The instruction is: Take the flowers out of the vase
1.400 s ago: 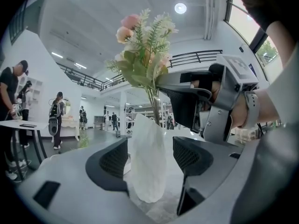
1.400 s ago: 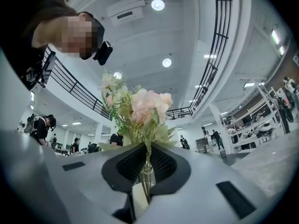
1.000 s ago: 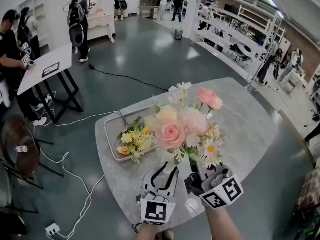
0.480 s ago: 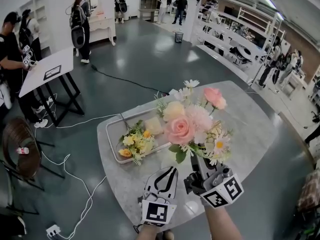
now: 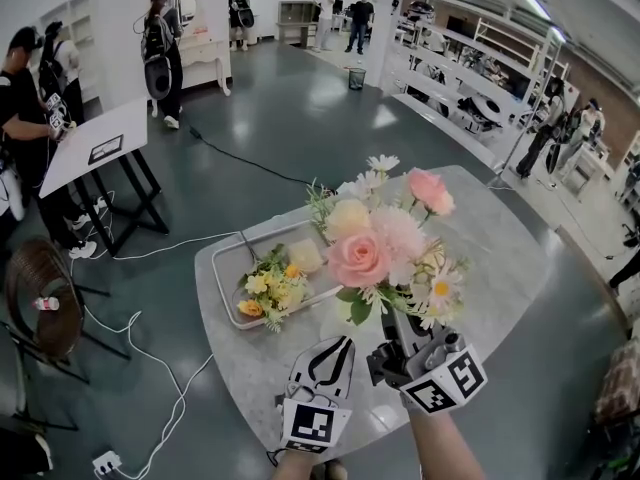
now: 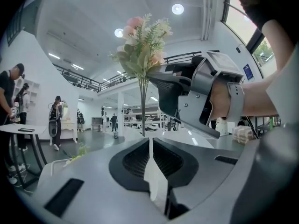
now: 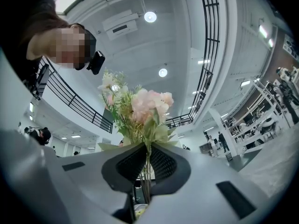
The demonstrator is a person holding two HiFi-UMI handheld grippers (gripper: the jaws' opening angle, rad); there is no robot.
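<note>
A bunch of pink, peach and white flowers [image 5: 375, 248] stands above the marble table [image 5: 500, 258]. My right gripper [image 5: 392, 320] is shut on its green stems [image 7: 147, 181], and the blooms [image 7: 140, 108] rise over the jaws in the right gripper view. Just left of it, my left gripper [image 5: 343, 341] is shut on a thin white edge [image 6: 152, 171], apparently the rim of the white vase [image 5: 340, 318] under the bunch. The vase's body is mostly hidden. The left gripper view shows the bunch [image 6: 142, 45] and the right gripper beside it.
A grey tray [image 5: 225, 268] at the table's left holds yellow and white flowers [image 5: 268, 286]. On the floor to the left are a white-topped table [image 5: 95, 143], a wicker chair [image 5: 40, 293] and cables. People stand at the far left and back.
My left gripper's jaws have closed on the white rim. The right gripper has lifted the flowers a little, and they now stand higher over the table.
</note>
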